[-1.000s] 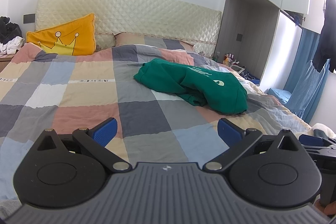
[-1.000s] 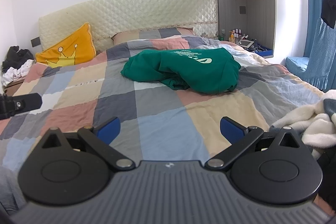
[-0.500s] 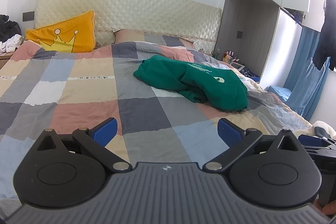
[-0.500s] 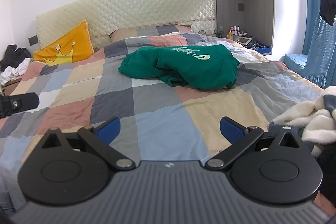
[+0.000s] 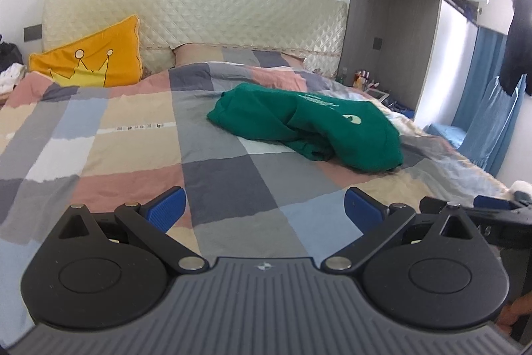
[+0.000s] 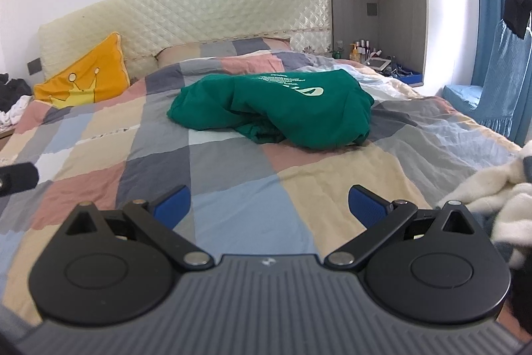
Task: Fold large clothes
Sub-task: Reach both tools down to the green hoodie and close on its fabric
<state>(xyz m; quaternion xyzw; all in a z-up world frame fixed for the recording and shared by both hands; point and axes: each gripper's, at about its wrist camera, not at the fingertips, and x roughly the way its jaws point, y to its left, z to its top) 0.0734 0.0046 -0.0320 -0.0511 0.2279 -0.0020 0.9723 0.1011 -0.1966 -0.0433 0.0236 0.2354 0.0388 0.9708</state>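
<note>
A green sweatshirt (image 5: 312, 125) with a pale print lies crumpled in a heap on the checked bed cover (image 5: 133, 148), toward the right side of the bed; the right wrist view shows the sweatshirt (image 6: 279, 112) straight ahead. My left gripper (image 5: 264, 210) is open over the near part of the bed, well short of the garment, nothing between its blue pads. My right gripper (image 6: 269, 205) is open too, also short of the heap and empty. The right gripper's tip (image 5: 482, 205) shows at the right edge of the left wrist view.
A yellow crown cushion (image 5: 89, 62) leans on the quilted headboard (image 5: 199, 15) at the back left. A white fleecy blanket (image 6: 492, 188) lies at the bed's right edge. A bedside niche with bottles (image 6: 365, 50) and blue curtains (image 6: 498, 72) stand to the right.
Both grippers have moved forward over the bed toward the green sweatshirt, which looks larger and nearer now. Their jaws stayed open. The sweatshirt has not moved.
</note>
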